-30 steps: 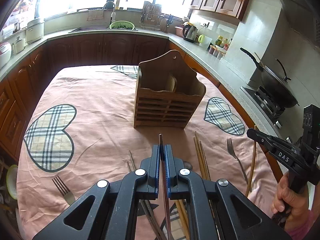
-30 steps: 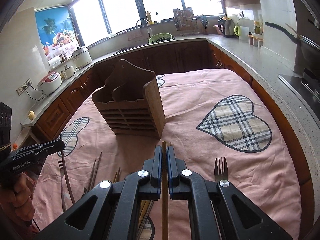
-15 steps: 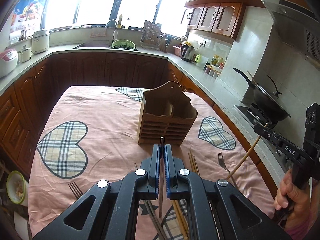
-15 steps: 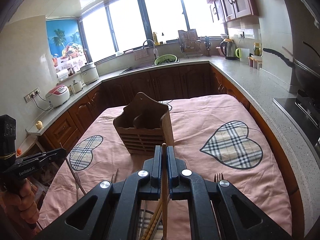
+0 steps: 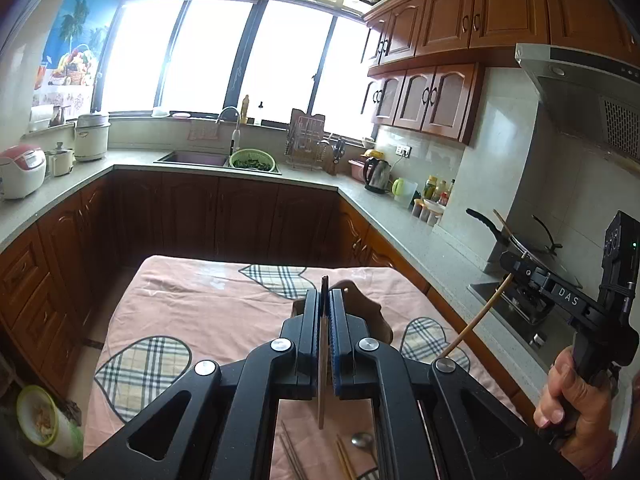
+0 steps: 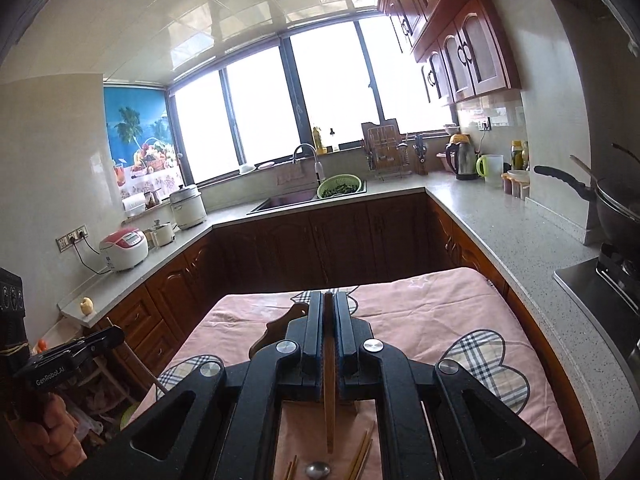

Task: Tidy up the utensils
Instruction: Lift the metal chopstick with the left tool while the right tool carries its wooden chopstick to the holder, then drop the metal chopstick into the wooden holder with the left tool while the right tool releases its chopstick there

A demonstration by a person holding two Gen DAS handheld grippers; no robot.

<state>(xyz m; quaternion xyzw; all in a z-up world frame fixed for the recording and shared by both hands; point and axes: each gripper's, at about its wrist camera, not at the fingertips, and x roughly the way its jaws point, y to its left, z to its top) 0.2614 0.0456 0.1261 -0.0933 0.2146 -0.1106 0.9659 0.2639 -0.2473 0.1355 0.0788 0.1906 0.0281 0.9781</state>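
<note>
The left gripper [image 5: 325,300] is clenching its jaws on a thin dark reddish chopstick [image 5: 322,368], whose long axis is running along the line of the jaws: its far tip is poking out just past the jaw ends, and its near end is hanging free below them, over the pink bench cloth with plaid hearts [image 5: 208,312]. The right gripper [image 6: 329,304] is likewise clamping its jaws on a pale brown wooden chopstick [image 6: 329,392], lined up the same way, tip forward between the jaws and near end dangling beneath them. Seen from the left wrist, that wooden stick [image 5: 474,322] is slanting down and to the left out of the right gripper [image 5: 516,268], which a hand [image 5: 576,404] is gripping by its handle. The brown wooden slatted utensil caddy [image 5: 370,312] is sitting on the bench just beyond the jaws, mostly hidden behind them in both views. Loose chopsticks [image 6: 362,452] and a metal spoon [image 6: 318,470] are lying on the cloth under the jaws. Compared with a second earlier, both grippers are standing higher and pointing less steeply down, so the caddy is looking smaller and lower, the forks are no longer showing, and more window and ceiling are filling each view.
</note>
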